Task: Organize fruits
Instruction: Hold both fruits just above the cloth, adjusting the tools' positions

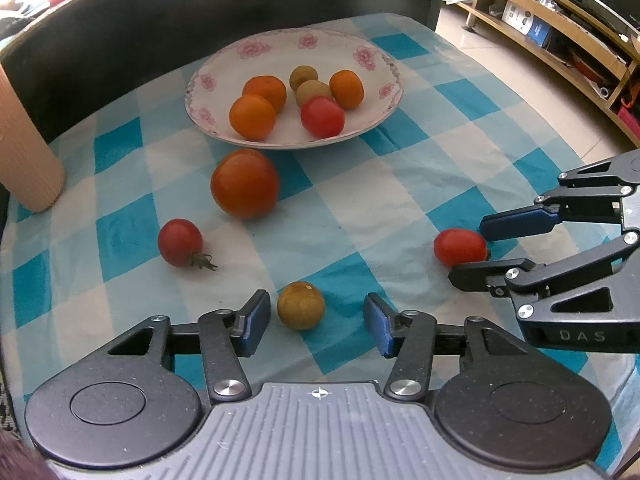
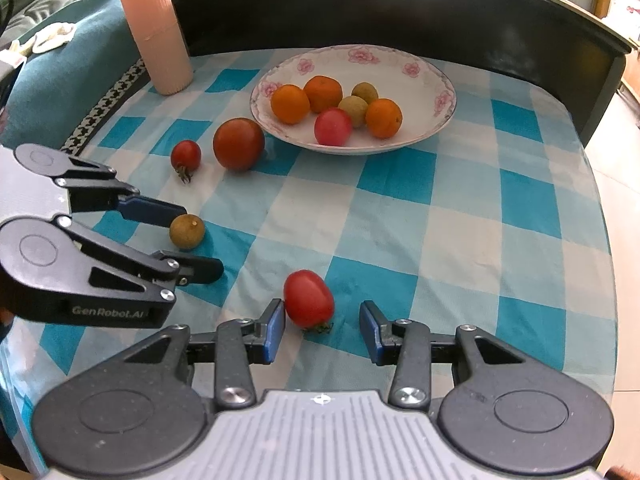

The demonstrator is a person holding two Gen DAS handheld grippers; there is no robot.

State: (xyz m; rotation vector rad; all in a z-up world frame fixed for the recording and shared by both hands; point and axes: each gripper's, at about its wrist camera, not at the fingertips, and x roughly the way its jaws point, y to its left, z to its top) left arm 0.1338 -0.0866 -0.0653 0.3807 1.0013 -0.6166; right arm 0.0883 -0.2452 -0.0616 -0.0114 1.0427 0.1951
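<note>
A white flowered plate at the back of the checked cloth holds three small oranges, two longans and one red tomato. Loose on the cloth lie a large tomato, a stemmed cherry tomato, a longan and another red tomato. My left gripper is open around the loose longan. My right gripper is open around the red tomato, whose side rests against the left finger.
A ribbed pink cylinder stands at the cloth's back left corner. A dark raised backboard runs behind the plate. The table edge drops off on the right toward a tiled floor and wooden shelves.
</note>
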